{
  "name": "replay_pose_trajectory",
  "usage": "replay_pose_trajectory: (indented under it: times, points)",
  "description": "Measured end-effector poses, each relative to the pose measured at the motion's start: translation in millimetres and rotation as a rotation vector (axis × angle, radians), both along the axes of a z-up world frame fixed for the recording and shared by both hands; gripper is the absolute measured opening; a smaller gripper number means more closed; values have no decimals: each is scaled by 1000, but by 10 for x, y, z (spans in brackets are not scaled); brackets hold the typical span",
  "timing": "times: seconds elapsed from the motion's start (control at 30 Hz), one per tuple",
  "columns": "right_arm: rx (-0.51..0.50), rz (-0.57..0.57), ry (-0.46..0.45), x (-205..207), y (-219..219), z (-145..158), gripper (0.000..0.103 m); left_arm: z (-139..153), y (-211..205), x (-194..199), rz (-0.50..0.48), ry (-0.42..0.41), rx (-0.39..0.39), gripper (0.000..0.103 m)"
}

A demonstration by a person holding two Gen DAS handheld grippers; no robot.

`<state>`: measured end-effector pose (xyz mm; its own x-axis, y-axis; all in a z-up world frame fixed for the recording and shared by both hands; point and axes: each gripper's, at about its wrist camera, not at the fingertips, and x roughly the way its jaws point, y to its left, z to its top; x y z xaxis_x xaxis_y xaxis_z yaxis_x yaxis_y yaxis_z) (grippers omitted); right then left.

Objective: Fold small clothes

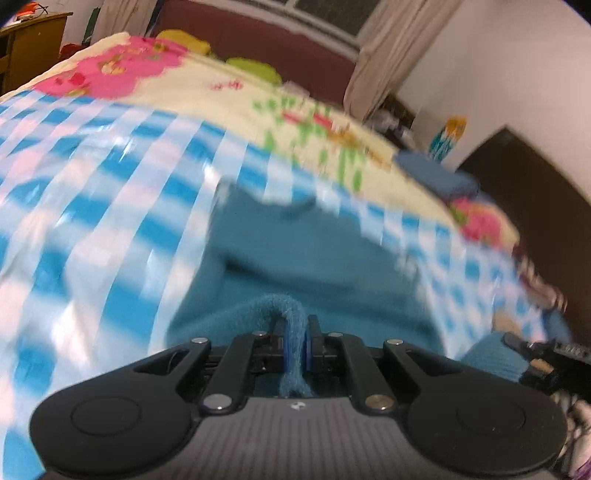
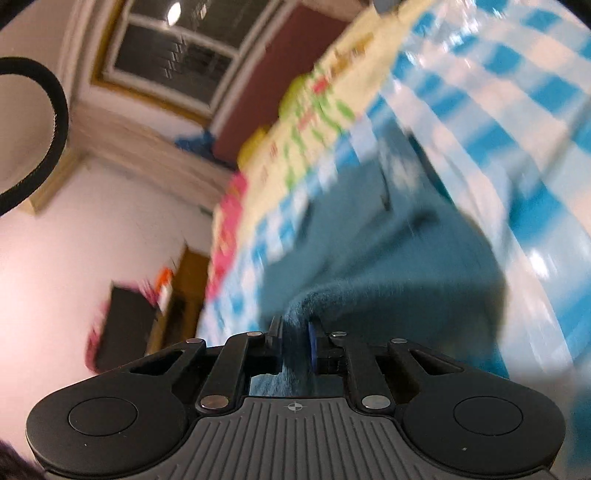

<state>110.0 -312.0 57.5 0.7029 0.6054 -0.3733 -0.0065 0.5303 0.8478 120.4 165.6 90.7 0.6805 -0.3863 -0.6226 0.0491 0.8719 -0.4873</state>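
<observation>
A teal knitted garment (image 1: 295, 254) lies on a blue-and-white checked cloth (image 1: 103, 206) spread over the bed. My left gripper (image 1: 295, 341) is shut on a bunched edge of the garment, lifted off the cloth. My right gripper (image 2: 295, 341) is shut on another edge of the same garment (image 2: 369, 258); its view is tilted and blurred by motion. The right gripper's body also shows at the right edge of the left wrist view (image 1: 546, 358).
A floral bedspread (image 1: 207, 85) covers the bed beyond the checked cloth. A folded blue item (image 1: 436, 173) lies near the bed's far right edge. A dark red headboard (image 1: 258, 33), window and curtains stand behind. A wooden cabinet (image 1: 26, 44) is at far left.
</observation>
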Motion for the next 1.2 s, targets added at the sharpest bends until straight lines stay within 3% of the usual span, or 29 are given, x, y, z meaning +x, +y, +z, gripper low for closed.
replay_pose_trajectory:
  times: [0.17,0.27,0.33,0.4,0.47,0.57,0.67,0.77,0.83,0.93,1.0,1.2]
  points:
    - [-20,-101,-8,892,-64,-63,13,-79,65,996,65,-21,6,14]
    - [-17,-194,26,1375,-164,-281,13,-312,101,1454,143,8,20,14]
    - [-65,-252,63,1616,-157,-471,14,-559,124,1724,201,54,43,16]
    - [-85,-249,118,1768,-131,-651,17,-806,115,1898,205,110,66,21]
    - [-100,-260,125,1784,-122,-721,18,-909,110,1906,224,117,63,21]
    - [-121,-219,53,1714,-137,-620,23,-842,133,1818,223,87,43,26]
    - [-166,-172,-11,1658,-123,-467,25,-699,140,1704,236,39,106,38]
    - [-153,-133,-33,1746,-75,-382,50,-630,188,1727,266,31,144,44]
    - [-111,-208,-32,1789,-112,-360,66,-628,237,1743,317,51,174,44]
    - [-72,-216,-21,1831,-143,-324,67,-635,209,1680,293,46,198,44]
    - [-166,-205,-62,1763,-121,-254,68,-630,144,1598,254,23,225,44]
    - [-516,-95,3,1823,151,-443,71,-692,9,1400,157,-5,257,48]
